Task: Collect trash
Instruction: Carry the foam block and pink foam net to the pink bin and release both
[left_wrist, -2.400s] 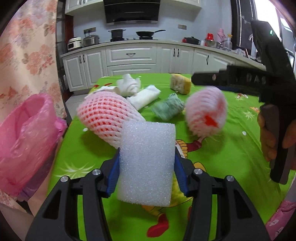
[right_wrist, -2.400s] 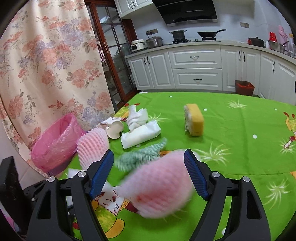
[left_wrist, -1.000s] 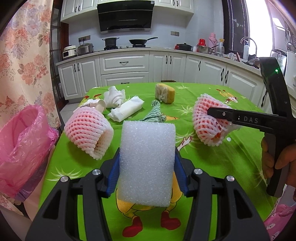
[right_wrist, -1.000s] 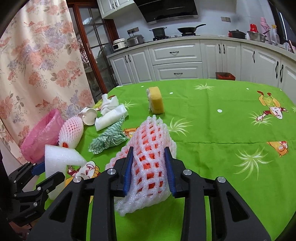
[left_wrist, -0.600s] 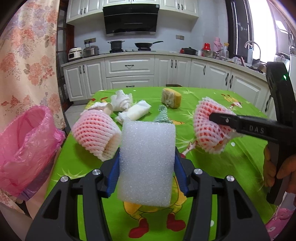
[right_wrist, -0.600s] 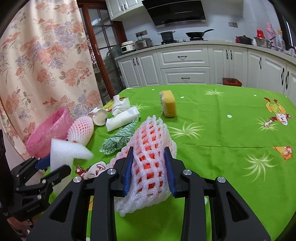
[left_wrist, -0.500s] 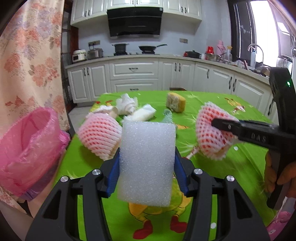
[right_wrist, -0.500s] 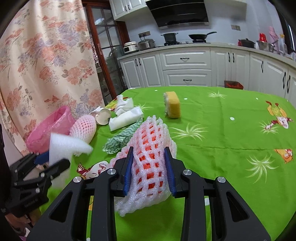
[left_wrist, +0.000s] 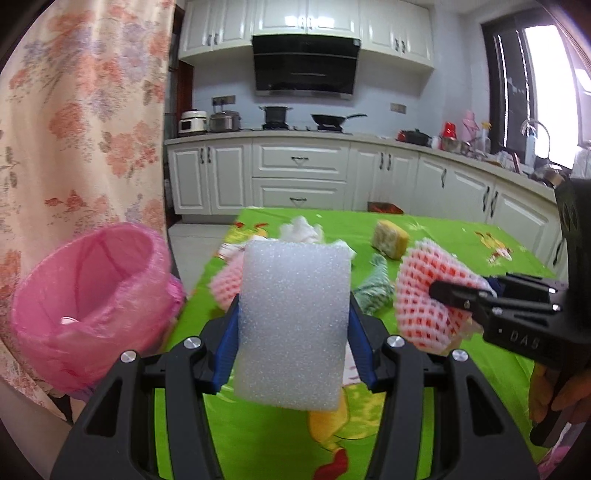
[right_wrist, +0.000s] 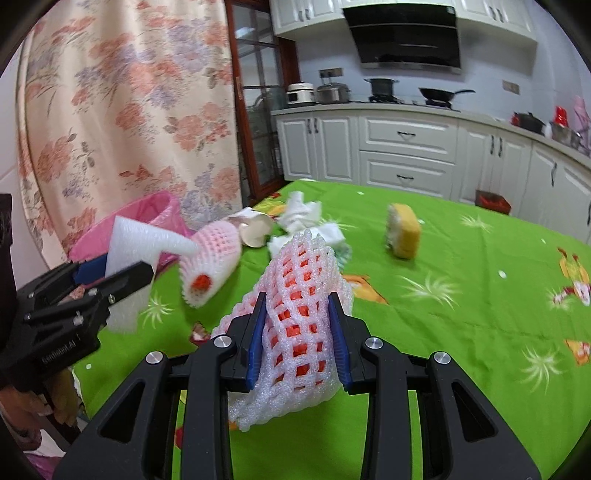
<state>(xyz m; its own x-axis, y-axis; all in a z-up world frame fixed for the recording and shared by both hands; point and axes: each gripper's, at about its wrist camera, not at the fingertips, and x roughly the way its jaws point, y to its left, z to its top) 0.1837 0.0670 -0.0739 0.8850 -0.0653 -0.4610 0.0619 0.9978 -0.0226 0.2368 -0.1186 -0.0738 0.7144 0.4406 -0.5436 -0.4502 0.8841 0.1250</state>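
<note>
**Both loads up; bin lies left of the left jaws**

Left gripper (left_wrist: 293, 325): jaws clamped on an upright white rectangular foam block (left_wrist: 293, 317), long axis vertical, clear of the green cartoon-print bench (left_wrist: 461, 229). The pink plastic-lined bin (left_wrist: 88, 306) stands off the bench's left edge, mouth tilted toward the camera, just beside this gripper, so the left hand is nearer.

Right gripper (right_wrist: 297, 343): jaws pinching a pink-and-white foam mesh fruit sleeve (right_wrist: 301, 314), lifted above the bench, pointing slightly downward; the bin (right_wrist: 147, 210) is further off, beyond the left gripper.

Judgement: foam block goes first, leftward over the rim. A second mesh sleeve (right_wrist: 212, 254), yellow sponge (right_wrist: 402, 230) and crumpled white paper (right_wrist: 301, 212) remain on the bench.
</note>
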